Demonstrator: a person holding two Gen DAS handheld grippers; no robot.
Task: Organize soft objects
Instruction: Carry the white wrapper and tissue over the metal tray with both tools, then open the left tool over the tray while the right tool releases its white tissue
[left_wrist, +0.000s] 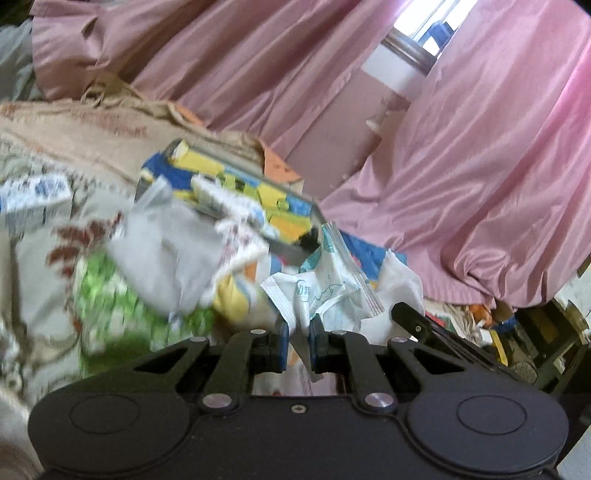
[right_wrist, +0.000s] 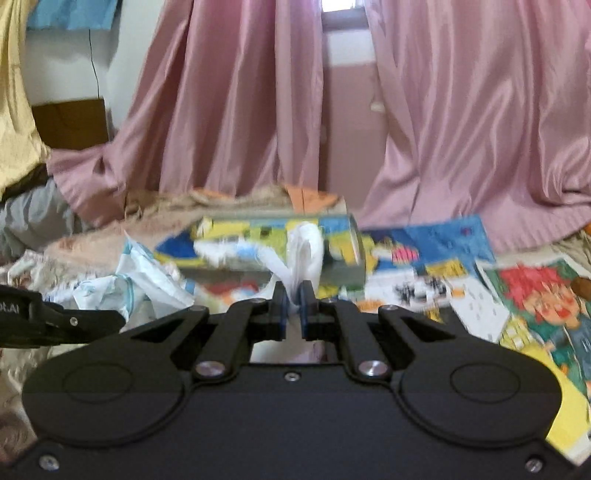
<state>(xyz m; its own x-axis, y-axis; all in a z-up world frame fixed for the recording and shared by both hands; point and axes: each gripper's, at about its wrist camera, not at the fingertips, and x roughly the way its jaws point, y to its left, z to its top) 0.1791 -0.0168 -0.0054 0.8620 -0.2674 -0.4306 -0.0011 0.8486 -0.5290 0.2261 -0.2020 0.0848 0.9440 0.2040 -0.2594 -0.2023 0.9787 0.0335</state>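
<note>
My left gripper (left_wrist: 298, 323) is shut on a crumpled white plastic packet with teal print (left_wrist: 325, 284); the packet also shows in the right wrist view (right_wrist: 140, 280). My right gripper (right_wrist: 294, 295) is shut on a white plastic bag (right_wrist: 304, 251) that stands up between the pads. A clear storage bin (right_wrist: 343, 258) with a colourful print behind it sits just beyond both grippers; it also shows in the left wrist view (left_wrist: 229, 192). A grey cloth (left_wrist: 166, 254) and a green printed packet (left_wrist: 110, 295) lie blurred to the left of my left gripper.
Pink curtains (right_wrist: 461, 129) hang close behind the bed. A colourful cartoon mat (right_wrist: 535, 306) covers the bed on the right. A beige patterned blanket (left_wrist: 55, 140) lies on the left. The right gripper's body (left_wrist: 424, 325) shows beside my left one.
</note>
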